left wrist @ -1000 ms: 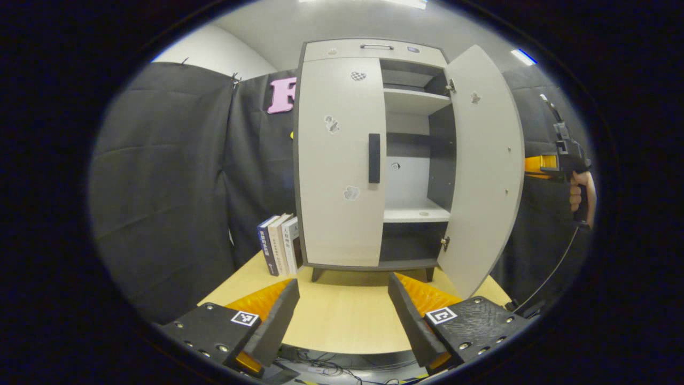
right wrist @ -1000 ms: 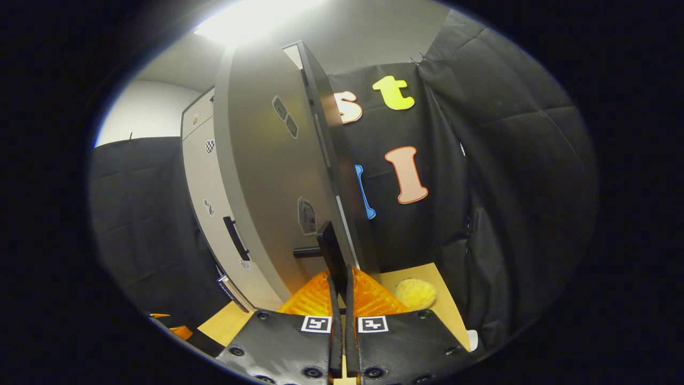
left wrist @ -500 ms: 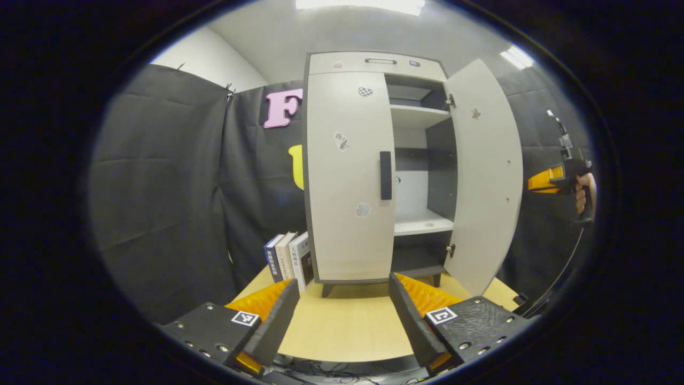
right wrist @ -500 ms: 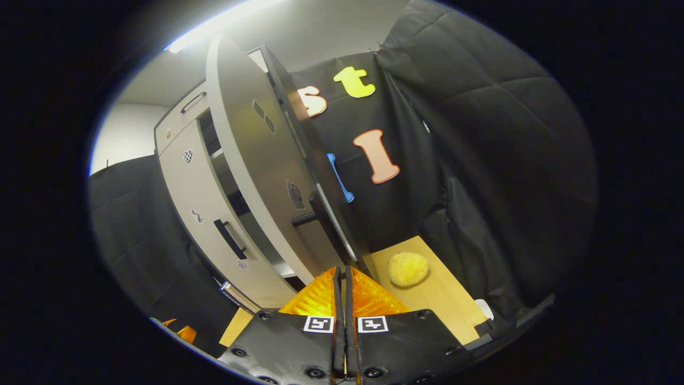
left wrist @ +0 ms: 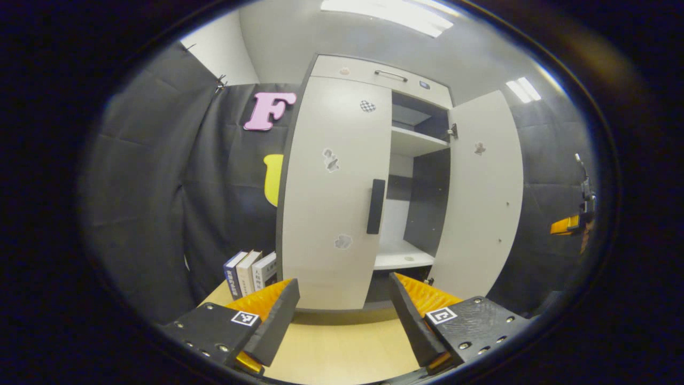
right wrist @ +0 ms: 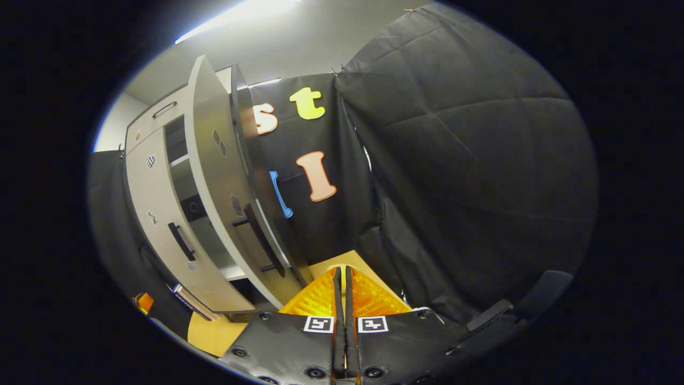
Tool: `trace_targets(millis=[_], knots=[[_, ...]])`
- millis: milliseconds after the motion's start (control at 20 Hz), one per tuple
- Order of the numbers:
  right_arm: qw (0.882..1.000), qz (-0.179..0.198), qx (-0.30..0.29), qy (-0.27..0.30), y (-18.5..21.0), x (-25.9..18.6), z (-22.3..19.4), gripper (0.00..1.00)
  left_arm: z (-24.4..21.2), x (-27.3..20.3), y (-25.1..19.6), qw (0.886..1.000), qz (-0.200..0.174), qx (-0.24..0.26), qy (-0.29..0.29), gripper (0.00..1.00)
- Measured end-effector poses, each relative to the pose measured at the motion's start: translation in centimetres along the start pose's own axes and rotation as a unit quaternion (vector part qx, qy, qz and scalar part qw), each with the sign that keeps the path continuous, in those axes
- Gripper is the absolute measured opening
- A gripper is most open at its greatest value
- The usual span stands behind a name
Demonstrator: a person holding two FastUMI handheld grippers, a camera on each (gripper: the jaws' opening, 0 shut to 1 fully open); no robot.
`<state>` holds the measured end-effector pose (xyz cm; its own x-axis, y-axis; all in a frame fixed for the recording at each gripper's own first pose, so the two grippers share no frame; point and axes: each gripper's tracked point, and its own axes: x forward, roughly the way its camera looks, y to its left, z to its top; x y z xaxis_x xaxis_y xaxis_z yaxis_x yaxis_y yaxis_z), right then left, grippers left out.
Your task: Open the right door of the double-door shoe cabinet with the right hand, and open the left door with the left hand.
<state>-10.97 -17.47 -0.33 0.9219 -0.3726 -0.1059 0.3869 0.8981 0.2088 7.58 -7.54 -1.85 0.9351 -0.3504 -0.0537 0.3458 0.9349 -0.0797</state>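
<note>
Withdrawn from the swung-open pale grey right door (right wrist: 214,182), right gripper (right wrist: 340,278) is clenched empty; left gripper (left wrist: 342,299), jaws spread, faces the closed left door (left wrist: 334,198) of the tabletop shoe cabinet (left wrist: 374,72)

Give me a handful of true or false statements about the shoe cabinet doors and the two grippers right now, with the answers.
1. The right door stands open. True.
2. The left door is open too. False: it is shut, its handle untouched.
3. The left gripper is shut on that handle. False: it is open, short of the cabinet.
4. The right gripper is shut, holding nothing. True.
5. Books stand left of the cabinet. True.
</note>
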Motion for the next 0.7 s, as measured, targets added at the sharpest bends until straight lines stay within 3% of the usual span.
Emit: trace_targets(millis=[300, 450, 700], knots=[[0.999, -0.025, 0.008, -0.032, -1.7, 3.7, 2.0, 0.02, 4.5, 7.2, -2.5, 0.999, -0.008, 0.017, -0.045, 0.98], [0.999, -0.015, 0.022, -0.039, -1.5, 6.8, 3.3, 0.01, 5.7, 10.8, -3.8, 0.999, -0.011, 0.012, -0.050, 0.98], [0.999, -0.021, -0.009, -0.035, -2.1, 11.3, 3.8, 0.02, 7.1, 16.3, -4.7, 0.998, 0.007, 0.018, -0.052, 0.97]])
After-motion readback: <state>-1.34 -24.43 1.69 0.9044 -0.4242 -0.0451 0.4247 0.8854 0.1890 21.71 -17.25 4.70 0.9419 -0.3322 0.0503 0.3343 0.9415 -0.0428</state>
